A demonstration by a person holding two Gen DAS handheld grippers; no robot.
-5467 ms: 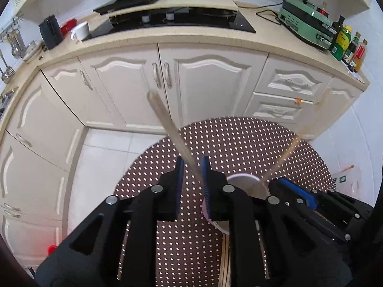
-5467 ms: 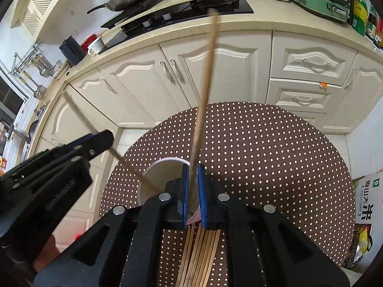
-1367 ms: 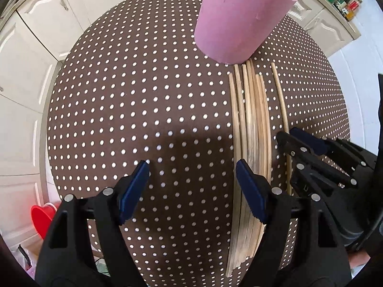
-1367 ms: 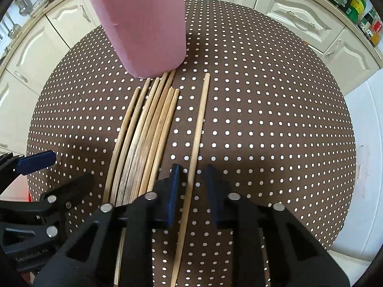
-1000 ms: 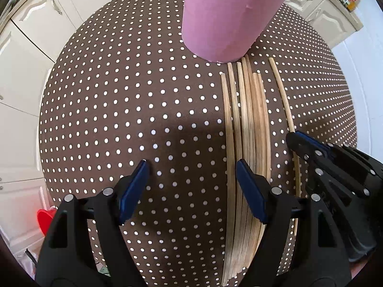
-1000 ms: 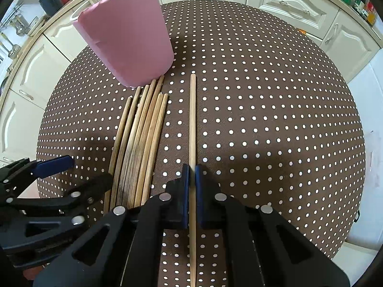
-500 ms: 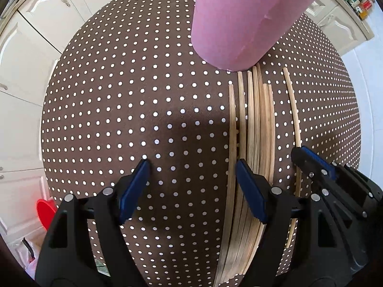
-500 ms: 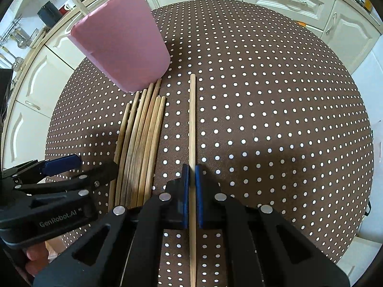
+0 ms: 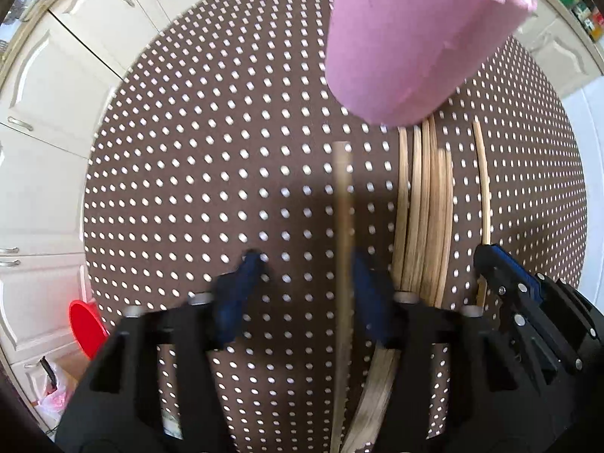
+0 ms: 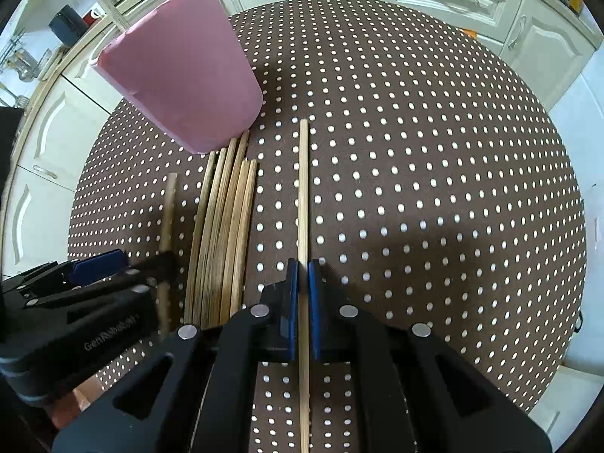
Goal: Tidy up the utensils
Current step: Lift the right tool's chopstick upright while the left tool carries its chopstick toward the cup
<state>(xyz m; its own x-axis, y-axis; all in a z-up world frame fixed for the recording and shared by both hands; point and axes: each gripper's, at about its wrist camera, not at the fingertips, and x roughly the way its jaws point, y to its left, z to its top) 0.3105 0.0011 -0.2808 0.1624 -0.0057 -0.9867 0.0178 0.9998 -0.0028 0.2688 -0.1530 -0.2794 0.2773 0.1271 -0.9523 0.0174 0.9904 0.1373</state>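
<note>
pink cup [image 10: 181,71]: upright, sticks inside | bamboo chopsticks [image 10: 222,226]: bundle flat beside its base

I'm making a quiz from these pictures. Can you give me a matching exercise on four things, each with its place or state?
1. pink cup
2. single chopstick
3. bundle of chopsticks
4. red bowl

A. lying loose on the tablecloth
B. on the floor beside the table
C. clamped in the right gripper
D. standing at the far end of the chopsticks

Pairs: 1-D, 2-C, 3-A, 4-B

Chopstick [image 10: 303,188] between right tongs [image 10: 303,275]
</note>
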